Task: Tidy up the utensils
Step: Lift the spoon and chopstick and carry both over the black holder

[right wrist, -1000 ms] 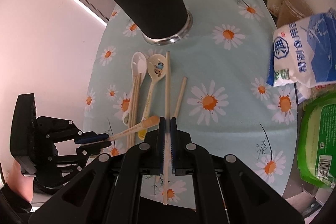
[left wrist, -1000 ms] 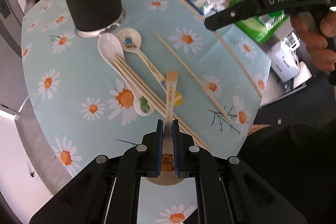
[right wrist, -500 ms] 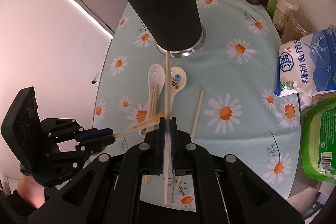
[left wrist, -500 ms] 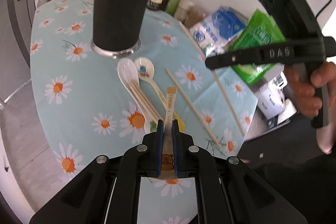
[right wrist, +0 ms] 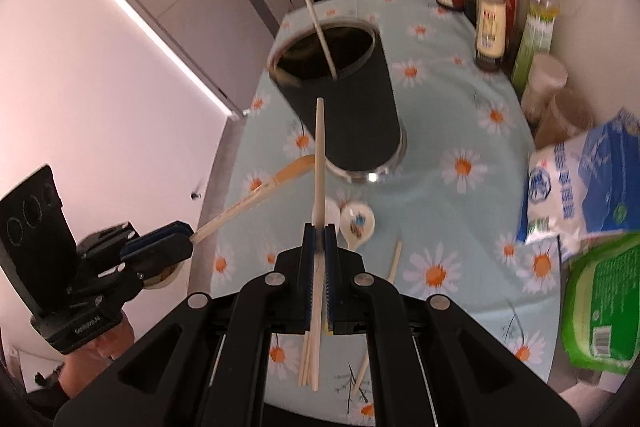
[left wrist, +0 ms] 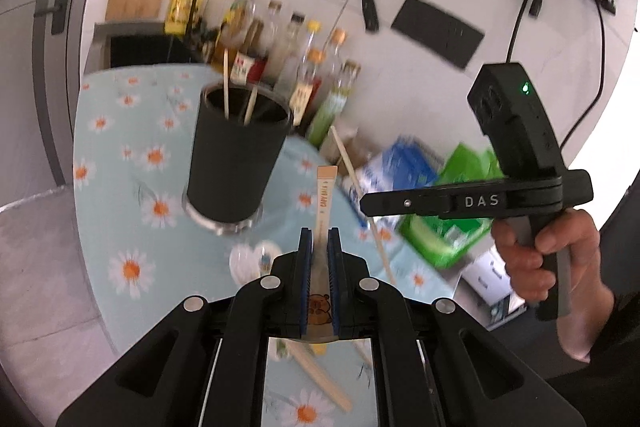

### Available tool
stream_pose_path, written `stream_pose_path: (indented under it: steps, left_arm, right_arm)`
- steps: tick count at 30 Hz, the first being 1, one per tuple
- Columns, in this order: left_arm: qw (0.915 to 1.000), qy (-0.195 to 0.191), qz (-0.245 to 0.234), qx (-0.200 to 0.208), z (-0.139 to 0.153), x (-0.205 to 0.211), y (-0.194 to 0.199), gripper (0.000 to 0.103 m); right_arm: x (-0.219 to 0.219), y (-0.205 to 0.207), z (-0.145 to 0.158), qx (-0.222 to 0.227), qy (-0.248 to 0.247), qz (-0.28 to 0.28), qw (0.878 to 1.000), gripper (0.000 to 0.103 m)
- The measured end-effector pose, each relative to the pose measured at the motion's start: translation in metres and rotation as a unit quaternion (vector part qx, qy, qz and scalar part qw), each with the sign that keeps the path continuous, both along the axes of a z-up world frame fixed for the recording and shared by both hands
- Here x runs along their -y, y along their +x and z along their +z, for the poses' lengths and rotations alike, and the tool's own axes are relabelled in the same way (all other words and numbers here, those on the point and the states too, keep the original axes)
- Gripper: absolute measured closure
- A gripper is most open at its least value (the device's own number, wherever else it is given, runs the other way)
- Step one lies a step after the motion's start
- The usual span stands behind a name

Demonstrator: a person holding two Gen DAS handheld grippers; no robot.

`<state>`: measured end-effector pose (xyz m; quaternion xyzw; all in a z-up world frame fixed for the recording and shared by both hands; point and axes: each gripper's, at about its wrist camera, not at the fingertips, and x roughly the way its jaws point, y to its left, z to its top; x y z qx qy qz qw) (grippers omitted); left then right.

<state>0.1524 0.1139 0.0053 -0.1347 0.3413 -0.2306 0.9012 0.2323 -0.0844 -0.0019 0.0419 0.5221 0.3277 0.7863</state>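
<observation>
Tall black cylindrical utensil cup [right wrist: 340, 99] stands upright on the daisy-print pale blue tablecloth [right wrist: 460, 115], two thin wooden sticks [left wrist: 226, 89] leaning inside it. Left gripper [left wrist: 319, 247] pinches a flat wooden spoon with printed handle [left wrist: 325, 199], handle tip raised toward the cup's near side. Right gripper [right wrist: 319, 239] is clamped on a single pale wooden chopstick [right wrist: 319, 155], tip level with the cup's wall. Two white ceramic spoons [right wrist: 356, 223] lie just before the cup's base; loose chopsticks [right wrist: 394, 261] lie nearer. Sauce bottles [right wrist: 490, 27] stand behind the cup.
</observation>
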Motion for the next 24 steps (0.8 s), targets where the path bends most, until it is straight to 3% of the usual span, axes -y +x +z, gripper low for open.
stream_pose_path:
  steps: [7, 15, 24]
  left_arm:
    - [0.9985, -0.023, 0.017, 0.047, 0.030, -0.006, 0.016, 0.096]
    - [0.9952, -0.035, 0.025, 0.088, 0.060, -0.010, 0.044, 0.096]
    - [0.9936, -0.015, 0.028, 0.108, 0.078, -0.021, 0.095, 0.096]
  right_arm:
    - [0.000, 0.029, 0.032, 0.034, 0.034, -0.017, 0.999, 0.097]
    - [-0.009, 0.068, 0.049, 0.038, 0.063, -0.026, 0.997, 0.097]
    - [-0.029, 0.117, 0.074, 0.054, 0.088, -0.019, 0.994, 0.097]
